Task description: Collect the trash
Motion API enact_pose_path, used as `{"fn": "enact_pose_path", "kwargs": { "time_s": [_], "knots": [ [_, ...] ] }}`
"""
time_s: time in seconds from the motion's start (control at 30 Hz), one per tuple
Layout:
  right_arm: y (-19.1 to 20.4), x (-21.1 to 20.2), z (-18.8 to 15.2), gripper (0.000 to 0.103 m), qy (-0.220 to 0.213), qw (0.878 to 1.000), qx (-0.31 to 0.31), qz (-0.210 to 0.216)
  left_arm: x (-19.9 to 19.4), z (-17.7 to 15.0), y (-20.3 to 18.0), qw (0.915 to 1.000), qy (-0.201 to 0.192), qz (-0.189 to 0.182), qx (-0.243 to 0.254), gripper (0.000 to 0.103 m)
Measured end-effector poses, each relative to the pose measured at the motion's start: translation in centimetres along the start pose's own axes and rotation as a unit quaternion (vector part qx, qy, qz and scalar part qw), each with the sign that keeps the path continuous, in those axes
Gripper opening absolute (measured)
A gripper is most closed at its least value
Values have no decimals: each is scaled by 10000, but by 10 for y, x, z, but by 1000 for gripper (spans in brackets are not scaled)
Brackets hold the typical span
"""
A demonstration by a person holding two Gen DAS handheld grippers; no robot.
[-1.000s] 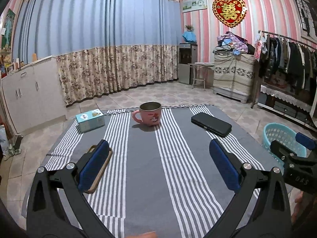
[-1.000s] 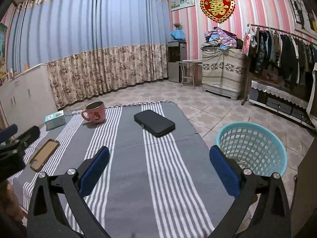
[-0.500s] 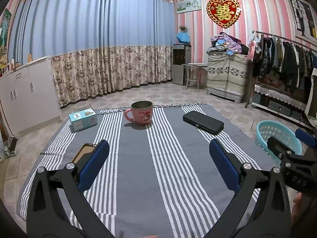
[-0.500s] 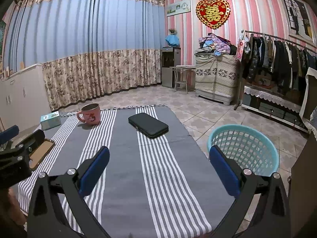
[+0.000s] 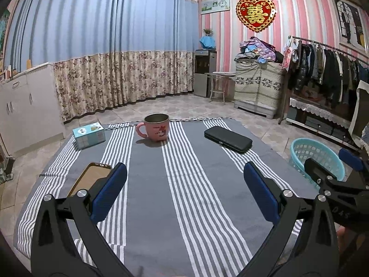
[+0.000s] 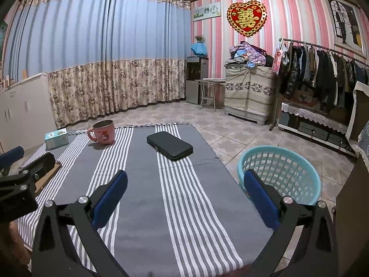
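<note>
Plainly, both my claws stood wide open and gripped nothing. My left claw (image 5: 184, 182) hovered over the near middle of the counter (image 5: 150, 184), which was covered by a grey cloth with white stripes. My right claw (image 6: 185, 184) hung over the counter's near right part, its right finger (image 6: 260, 198) reaching past the right edge in front of the basket (image 6: 299, 177).

On the counter, a pink mug (image 5: 156, 127) stood upright at the middle of the far edge, handle turned left. A small box (image 5: 88, 135) sat at the far left corner, well apart from the mug. A black case (image 5: 228, 138) lay flat toward the far right, angled across the stripes. A phone (image 5: 92, 177) lay along the left edge nearer me, its lower part hidden behind my left claw's left finger (image 5: 108, 196).

As for trash, I could see none on the counter. The basket, light blue and latticed, stood on the tiled floor (image 6: 242, 133) just beside the counter's right edge. Whether anything lay in it, I could not tell.

From the left camera my right claw showed at the right, in front of the basket. From the right camera my left claw (image 6: 13, 161) showed at the left edge, over the phone.
</note>
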State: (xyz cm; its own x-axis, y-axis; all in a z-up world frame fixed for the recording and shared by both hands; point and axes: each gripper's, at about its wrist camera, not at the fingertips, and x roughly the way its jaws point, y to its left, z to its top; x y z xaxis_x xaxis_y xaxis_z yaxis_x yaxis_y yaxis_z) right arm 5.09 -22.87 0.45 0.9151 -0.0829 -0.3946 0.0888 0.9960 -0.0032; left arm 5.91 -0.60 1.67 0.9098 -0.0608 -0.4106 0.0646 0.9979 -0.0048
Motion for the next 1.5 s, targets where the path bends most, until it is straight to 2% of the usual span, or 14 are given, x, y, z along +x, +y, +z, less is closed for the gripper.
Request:
{"fn": "enact_pose_path", "kwargs": {
  "time_s": [0.6, 1.5],
  "knots": [
    [-12, 1, 0, 99, -56, 9998, 135, -113, -1, -5, -12, 9996, 8, -248, 93, 98],
    [-18, 2, 2, 99, -51, 9998, 133, -129, 1, -3, -15, 9998, -29, -198, 98, 98]
  ]
}}
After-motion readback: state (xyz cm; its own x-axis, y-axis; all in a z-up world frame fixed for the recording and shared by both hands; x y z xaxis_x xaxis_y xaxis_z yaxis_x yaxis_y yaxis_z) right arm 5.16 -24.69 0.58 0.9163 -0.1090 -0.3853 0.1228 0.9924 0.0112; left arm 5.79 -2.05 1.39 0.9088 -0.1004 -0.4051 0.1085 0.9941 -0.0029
